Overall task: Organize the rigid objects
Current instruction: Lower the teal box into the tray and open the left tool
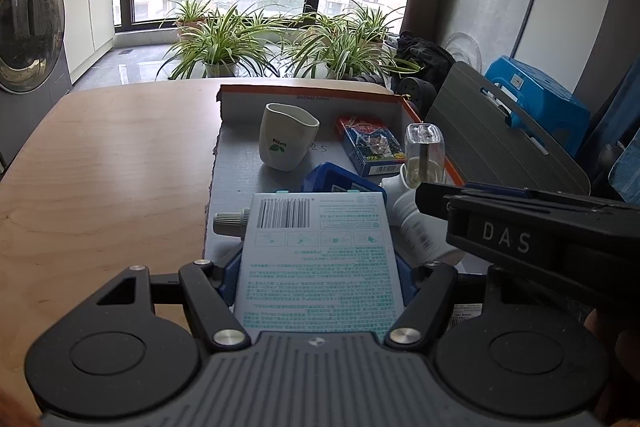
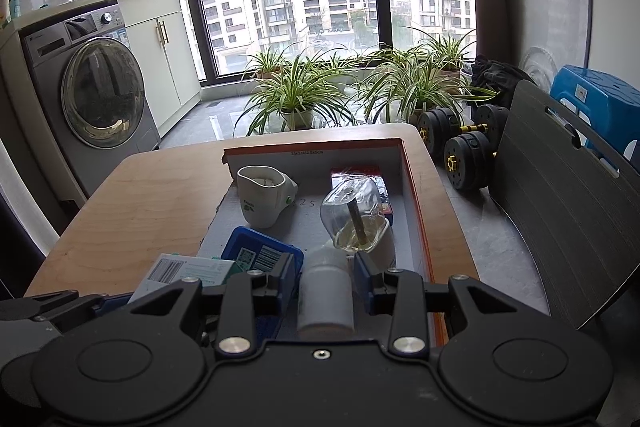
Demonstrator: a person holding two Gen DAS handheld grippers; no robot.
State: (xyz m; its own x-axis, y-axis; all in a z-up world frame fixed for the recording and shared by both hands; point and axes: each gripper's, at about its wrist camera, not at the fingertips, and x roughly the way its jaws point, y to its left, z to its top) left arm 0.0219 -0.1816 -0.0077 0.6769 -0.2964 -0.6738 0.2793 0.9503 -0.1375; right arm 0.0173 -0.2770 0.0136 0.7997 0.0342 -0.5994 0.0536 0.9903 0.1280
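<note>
1. My left gripper [image 1: 318, 267] is pinching a flat pale box with a barcode [image 1: 318, 259] by its side edges, held over the near end of the shallow cardboard tray [image 1: 236, 163]. The grip sits well back on the box, so I judge the free front end could sag or swing and knock the grey-capped item [image 1: 230, 223] just beside it

2. My right gripper [image 2: 326, 285] has its pads either side of a white plastic bottle [image 2: 326, 295] lying in the tray [image 2: 414, 195]; I cannot tell whether they are actually pressing it. A round, smooth bottle may squirt out forward if I squeeze off-centre

3. The clear glass bottle [image 2: 354, 217] with a little liquid leans right at the white bottle's far end. Any push forward could tip or roll it, and glass is the one thing here that might break

4. The two grippers are close together; the right one crosses the left view just beside the pale box, so a careless sideways move risks a collision

5. The white cup [image 1: 286, 139], the blue tin [image 2: 260, 255] and the card pack [image 1: 370, 147] crowd the tray, leaving little room to set things down
</note>
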